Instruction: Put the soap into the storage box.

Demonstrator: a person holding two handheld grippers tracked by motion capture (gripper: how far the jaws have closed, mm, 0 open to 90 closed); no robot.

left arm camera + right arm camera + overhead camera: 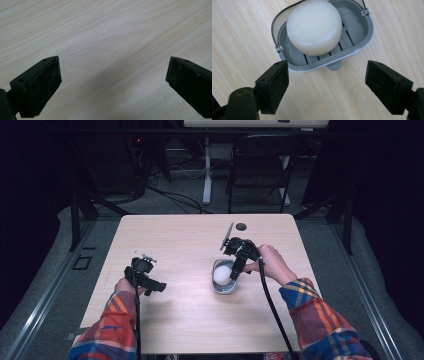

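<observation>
The left hand-held gripper [159, 286] sits low over the left part of the pale wooden worktop [180, 240], held by a hand [126, 286] in a plaid sleeve. In the left gripper view its jaws stand wide apart with nothing between them, only bare wood grain ahead.

To the right of it, well apart, a grey soap dish [223, 287] rests on the worktop with a round white bar of soap [222, 274] lying in it. In the right gripper view the soap [314, 26] lies on the slotted floor of the dish [358, 46], toward its far left side, and a thin wire handle is hinged at the dish's two sides.

The right hand-held gripper [234, 275] hangs just above the dish, tilted downward, with the right hand [272, 262] behind it. Its jaws are spread wide and grip nothing; the near rim of the dish lies just ahead of and between them, with a small grey tab at the rim's middle.
</observation>
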